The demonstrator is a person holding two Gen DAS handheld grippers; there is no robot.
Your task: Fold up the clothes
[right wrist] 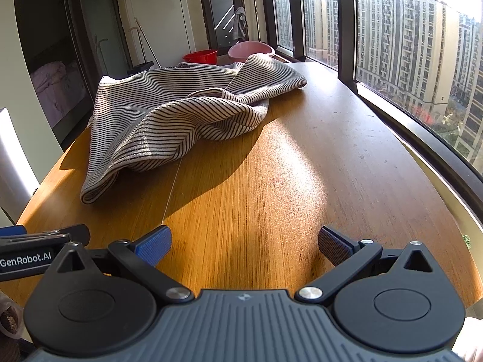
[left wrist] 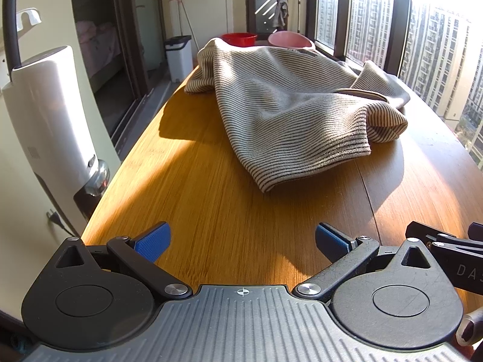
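A grey striped sweater (left wrist: 280,102) lies crumpled on the far half of the wooden table (left wrist: 211,205); it also shows in the right wrist view (right wrist: 169,114). My left gripper (left wrist: 243,241) is open and empty, low over the table's near end, well short of the sweater. My right gripper (right wrist: 244,244) is open and empty, beside the left one, over the table (right wrist: 286,181). The right gripper's side shows at the left view's right edge (left wrist: 446,244).
A white appliance (left wrist: 51,126) stands left of the table. Large windows (right wrist: 407,60) run along the right edge. A red basin (left wrist: 238,38), a pink basin (left wrist: 289,40) and a white bin (left wrist: 178,57) sit beyond the far end.
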